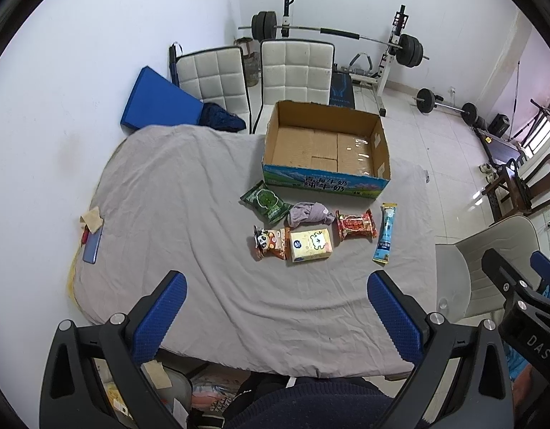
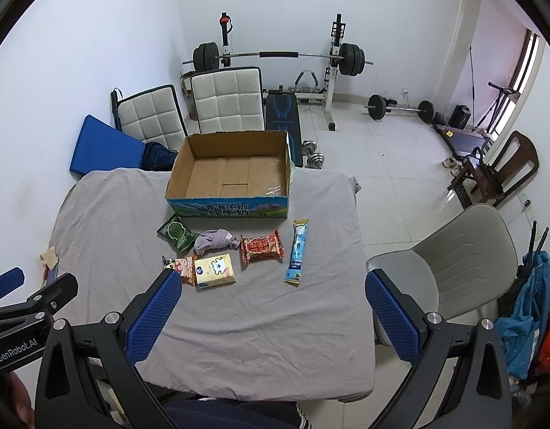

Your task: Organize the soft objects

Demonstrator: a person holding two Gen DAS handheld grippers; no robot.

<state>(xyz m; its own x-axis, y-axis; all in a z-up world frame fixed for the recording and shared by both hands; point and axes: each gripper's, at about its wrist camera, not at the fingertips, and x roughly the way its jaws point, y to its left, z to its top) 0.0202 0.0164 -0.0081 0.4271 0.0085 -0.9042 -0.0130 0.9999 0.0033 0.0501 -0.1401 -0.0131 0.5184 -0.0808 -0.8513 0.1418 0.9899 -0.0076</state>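
Note:
An empty cardboard box [image 1: 326,143] [image 2: 232,173] stands at the far side of a grey-clothed table [image 1: 189,214] [image 2: 260,314]. In front of it lie a green packet [image 1: 266,202] [image 2: 175,236], a crumpled grey cloth [image 1: 308,212] [image 2: 216,240], a red packet [image 1: 356,228] [image 2: 262,249], a long blue packet [image 1: 385,232] [image 2: 297,250], a yellow tissue pack [image 1: 311,245] [image 2: 216,270] and an orange panda packet [image 1: 269,243] [image 2: 184,267]. My left gripper [image 1: 276,316] and right gripper [image 2: 273,316] are both open and empty, held above the table's near edge.
Two white padded chairs [image 1: 296,71] [image 2: 226,102] stand behind the table, a grey plastic chair [image 2: 457,268] to its right. A blue phone [image 1: 92,246] lies at the table's left edge. A blue mat [image 1: 158,102] leans on the wall. Weight bench and barbells [image 2: 300,68] stand beyond.

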